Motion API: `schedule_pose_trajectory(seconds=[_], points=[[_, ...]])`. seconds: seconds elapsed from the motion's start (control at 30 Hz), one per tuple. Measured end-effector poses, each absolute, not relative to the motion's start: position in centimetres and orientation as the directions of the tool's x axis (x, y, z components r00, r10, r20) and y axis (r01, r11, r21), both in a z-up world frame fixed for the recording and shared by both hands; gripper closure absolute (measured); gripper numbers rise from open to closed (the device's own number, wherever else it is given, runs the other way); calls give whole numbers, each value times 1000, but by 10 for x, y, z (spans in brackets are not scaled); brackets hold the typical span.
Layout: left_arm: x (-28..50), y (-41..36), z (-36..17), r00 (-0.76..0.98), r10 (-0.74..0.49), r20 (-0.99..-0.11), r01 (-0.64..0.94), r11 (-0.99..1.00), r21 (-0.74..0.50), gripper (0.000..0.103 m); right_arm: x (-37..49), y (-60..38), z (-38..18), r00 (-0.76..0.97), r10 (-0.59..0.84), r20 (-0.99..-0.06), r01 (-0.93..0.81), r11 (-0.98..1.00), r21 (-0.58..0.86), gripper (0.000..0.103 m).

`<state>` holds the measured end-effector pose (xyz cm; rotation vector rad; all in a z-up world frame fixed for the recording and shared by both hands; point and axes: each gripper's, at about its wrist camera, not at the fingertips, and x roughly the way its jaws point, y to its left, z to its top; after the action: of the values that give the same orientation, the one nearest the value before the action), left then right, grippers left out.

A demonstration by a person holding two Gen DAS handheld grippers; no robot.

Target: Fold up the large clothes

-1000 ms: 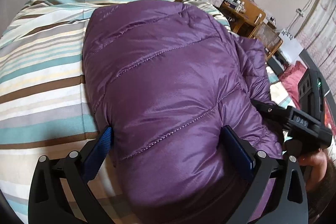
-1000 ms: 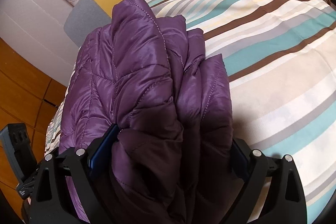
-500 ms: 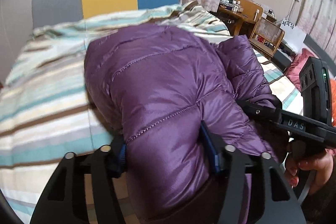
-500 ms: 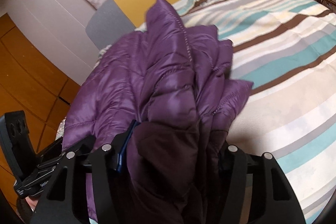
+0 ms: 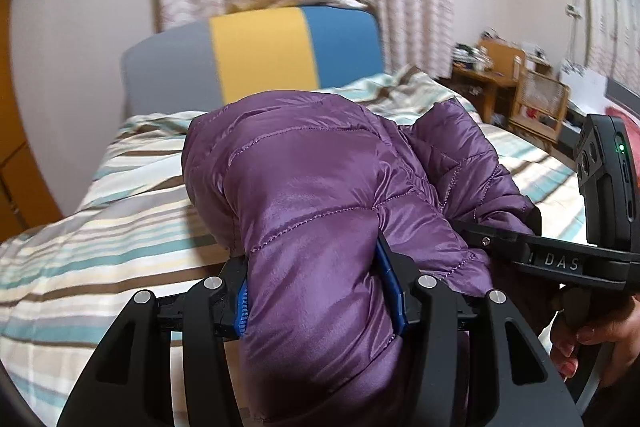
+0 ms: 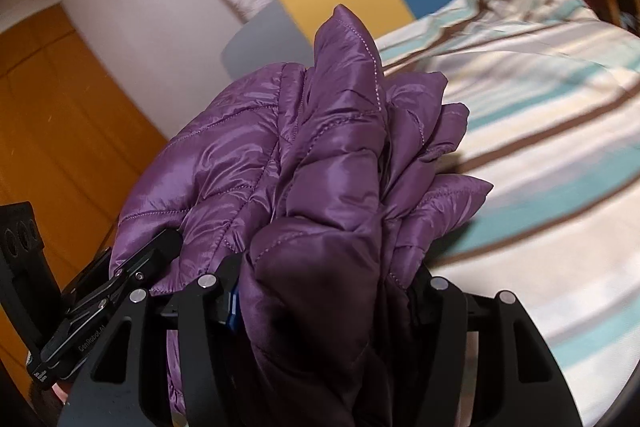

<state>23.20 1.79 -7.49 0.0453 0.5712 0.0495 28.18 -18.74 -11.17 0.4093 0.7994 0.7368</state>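
Observation:
A quilted purple jacket (image 5: 312, 187) lies bunched between both grippers, lifted partly off the striped bed cover (image 5: 100, 235). My left gripper (image 5: 316, 291) has its blue pads pressed into a thick fold of the jacket, and its jaws are still closing. In the right wrist view the jacket (image 6: 320, 155) is gathered in layered folds, and my right gripper (image 6: 326, 299) is shut on its dark near end. The right tool's black body (image 5: 560, 263) sits at the jacket's right side, held by a hand (image 5: 592, 339). The left tool's body (image 6: 100, 307) shows at lower left.
The bed cover (image 6: 540, 155) stretches to the right of the jacket. A grey, yellow and blue headboard (image 5: 280, 55) stands behind, with curtains above it. A wooden desk (image 5: 492, 83) and chair stand at the far right. Orange wooden doors (image 6: 48, 107) are on the left.
Both grippers went from wide open around the jacket to clamped on it. They then rose and tilted up, lifting the near part of the jacket off the bed.

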Motion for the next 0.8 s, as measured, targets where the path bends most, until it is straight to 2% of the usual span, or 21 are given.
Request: schedule_pose_trajectory(seconds=[0.13, 0.3, 0.37, 0.43, 0.5, 0.57, 0.63, 0.73, 0.8], points=[[217, 64, -80, 829, 134, -543, -137, 990, 35, 52, 284, -125, -110, 415, 750, -515, -513, 661, 548, 46], [204, 130, -98, 776, 225, -589, -283, 959, -7, 52, 289, -44, -116, 346, 755, -557, -597, 635, 490, 46], [196, 144, -104, 766, 243, -596, -315, 949, -18, 48, 287, -18, -122, 334, 745, -578, -628, 633, 453, 45], [188, 154, -109, 758, 256, -600, -337, 941, -24, 39, 286, -3, -128, 335, 719, -609, -643, 647, 410, 35], [182, 160, -113, 752, 260, -606, -349, 936, -32, 34, 286, 2, -134, 345, 695, -631, -638, 666, 386, 30], [178, 157, -113, 750, 258, -608, -352, 935, -37, 32, 287, -4, -137, 340, 694, -635, -627, 670, 397, 29], [176, 155, -109, 745, 262, -614, -362, 931, -42, 20, 286, -15, -136, 345, 687, -640, -604, 684, 409, 22], [163, 146, -104, 773, 226, -593, -333, 940, -77, 11, 279, -44, -131, 401, 679, -615, -549, 715, 432, 16], [158, 131, -109, 763, 254, -594, -319, 948, -5, 10, 268, -60, -139, 436, 627, -646, -519, 762, 388, 15]])
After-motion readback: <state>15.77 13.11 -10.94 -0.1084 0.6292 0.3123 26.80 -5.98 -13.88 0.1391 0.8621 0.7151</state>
